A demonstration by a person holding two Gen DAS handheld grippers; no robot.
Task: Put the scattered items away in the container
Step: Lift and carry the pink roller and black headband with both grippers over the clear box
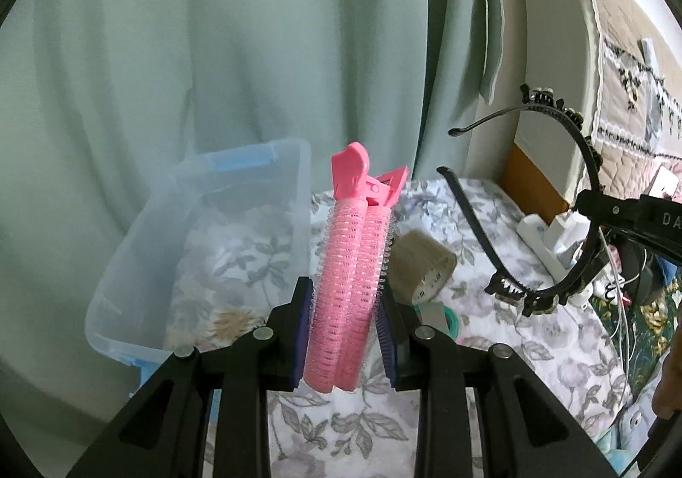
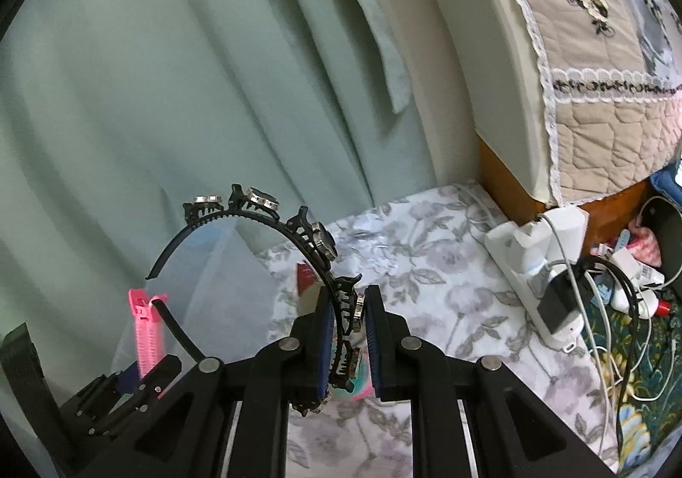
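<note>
My left gripper (image 1: 347, 333) is shut on a pink hair-roller clip (image 1: 351, 265), which stands upright between the blue pads, above the floral bedspread. A clear plastic container (image 1: 128, 265) with blue latches sits just left of it on the bed. My right gripper (image 2: 347, 333) is shut on a black headband with small claw clips (image 2: 255, 218); the band arcs up and to the left. From the left wrist view, the headband (image 1: 592, 162) hangs at the right, held by the right gripper's black fingers (image 1: 618, 209). The right wrist view shows the pink clip (image 2: 149, 333) at lower left.
A roll of brown tape (image 1: 422, 265) lies on the bedspread (image 1: 533, 333) behind the pink clip, with a colourful item partly hidden beside it. A green curtain (image 1: 213, 52) hangs behind the container. A white power strip (image 2: 541, 265) with tangled cables, a padded headboard (image 2: 596, 94) stand right.
</note>
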